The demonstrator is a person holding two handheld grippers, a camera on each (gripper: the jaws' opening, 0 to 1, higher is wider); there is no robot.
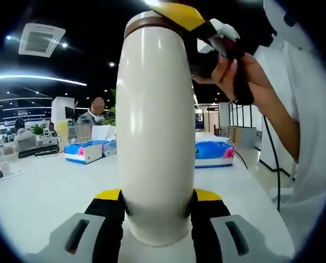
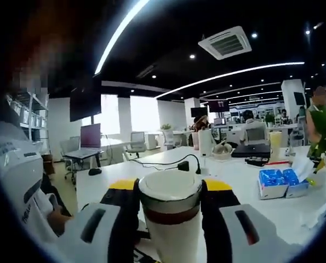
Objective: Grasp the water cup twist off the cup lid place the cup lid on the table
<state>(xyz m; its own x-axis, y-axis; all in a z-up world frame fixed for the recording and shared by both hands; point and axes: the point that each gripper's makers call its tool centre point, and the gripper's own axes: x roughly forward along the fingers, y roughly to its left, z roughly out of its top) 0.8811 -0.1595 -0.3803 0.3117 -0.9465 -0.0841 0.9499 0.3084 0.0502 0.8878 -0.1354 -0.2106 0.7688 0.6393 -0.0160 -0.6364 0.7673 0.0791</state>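
Standing upright on the white table (image 1: 47,192), the cup (image 1: 154,131) was clamped low down by the left gripper (image 1: 157,211), its base edge half hidden between the jaws. The right gripper (image 2: 170,205) was clamped around the lid (image 2: 170,192), covering its sides. Tissue packs (image 1: 89,150) lay well behind, with open tabletop around.

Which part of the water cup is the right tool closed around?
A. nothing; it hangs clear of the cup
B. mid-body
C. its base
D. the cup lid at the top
D: in the right gripper view the right tool clamps the cup lid, while the left tool grips the water cup low down.
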